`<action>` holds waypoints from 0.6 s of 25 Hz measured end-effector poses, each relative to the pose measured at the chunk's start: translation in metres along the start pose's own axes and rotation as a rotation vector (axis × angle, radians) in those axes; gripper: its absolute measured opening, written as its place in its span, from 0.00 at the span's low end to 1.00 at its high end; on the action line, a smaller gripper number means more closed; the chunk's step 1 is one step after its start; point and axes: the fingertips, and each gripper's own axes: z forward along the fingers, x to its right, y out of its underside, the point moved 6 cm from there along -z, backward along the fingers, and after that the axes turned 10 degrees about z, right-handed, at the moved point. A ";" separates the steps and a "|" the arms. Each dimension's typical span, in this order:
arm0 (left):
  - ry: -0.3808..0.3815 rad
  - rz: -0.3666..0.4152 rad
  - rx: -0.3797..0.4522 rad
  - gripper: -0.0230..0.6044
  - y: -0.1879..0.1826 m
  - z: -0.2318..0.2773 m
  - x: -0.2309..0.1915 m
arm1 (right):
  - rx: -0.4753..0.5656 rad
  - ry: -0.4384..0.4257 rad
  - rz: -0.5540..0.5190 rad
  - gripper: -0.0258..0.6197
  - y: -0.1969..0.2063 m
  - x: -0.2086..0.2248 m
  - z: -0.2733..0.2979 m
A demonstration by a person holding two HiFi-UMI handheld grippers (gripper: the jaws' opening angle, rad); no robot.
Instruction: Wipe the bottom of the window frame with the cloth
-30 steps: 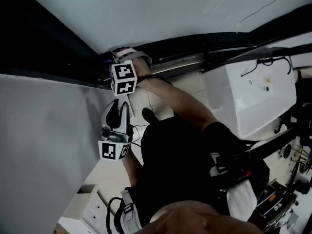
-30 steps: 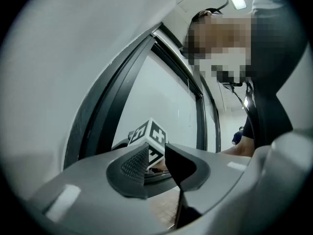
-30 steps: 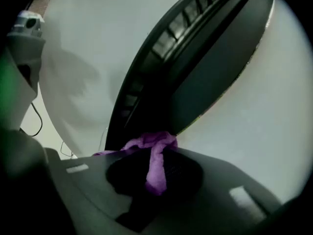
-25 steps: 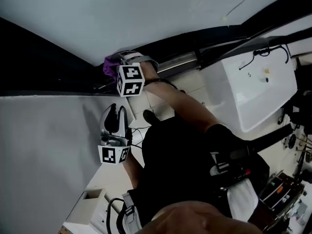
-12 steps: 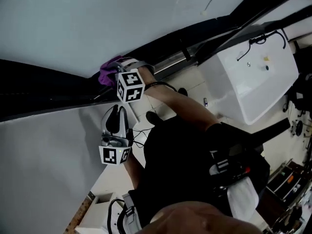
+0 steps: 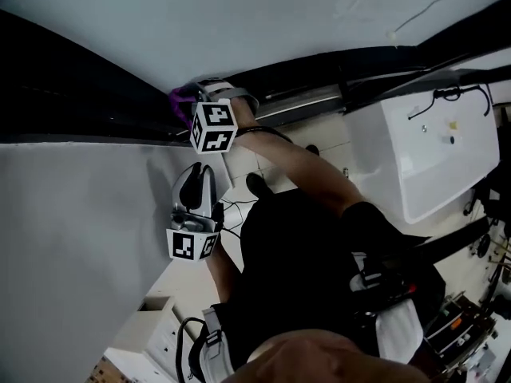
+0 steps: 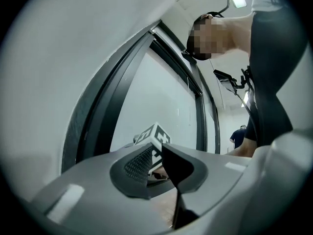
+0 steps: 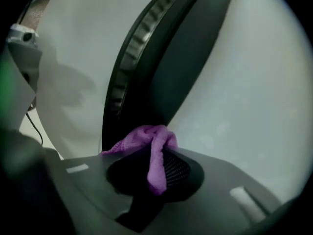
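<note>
Purple cloth, pinched in the right gripper, seems to have slid slightly along the window frame at its far bottom rail, so the wipe looks under way. The left gripper hangs nearer, jaws together and empty.

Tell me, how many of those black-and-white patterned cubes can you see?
2. One cube sits on the right gripper, up at the window frame with the purple cloth; the other cube is on the left gripper, lower down beside the wall. None seems hidden.
</note>
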 end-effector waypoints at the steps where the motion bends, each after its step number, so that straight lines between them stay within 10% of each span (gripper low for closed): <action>1: -0.004 0.003 0.001 0.14 -0.001 -0.002 -0.001 | -0.027 -0.032 -0.022 0.13 0.000 -0.009 0.002; 4: -0.015 0.000 0.000 0.14 0.000 -0.007 -0.009 | -0.039 -0.147 0.012 0.13 -0.006 -0.016 -0.011; 8: -0.001 -0.017 -0.005 0.14 0.006 -0.001 -0.006 | 0.026 -0.086 0.006 0.13 0.004 -0.005 -0.003; 15: 0.048 -0.021 -0.011 0.14 0.011 0.018 -0.002 | -0.253 0.273 0.294 0.13 0.123 0.086 -0.105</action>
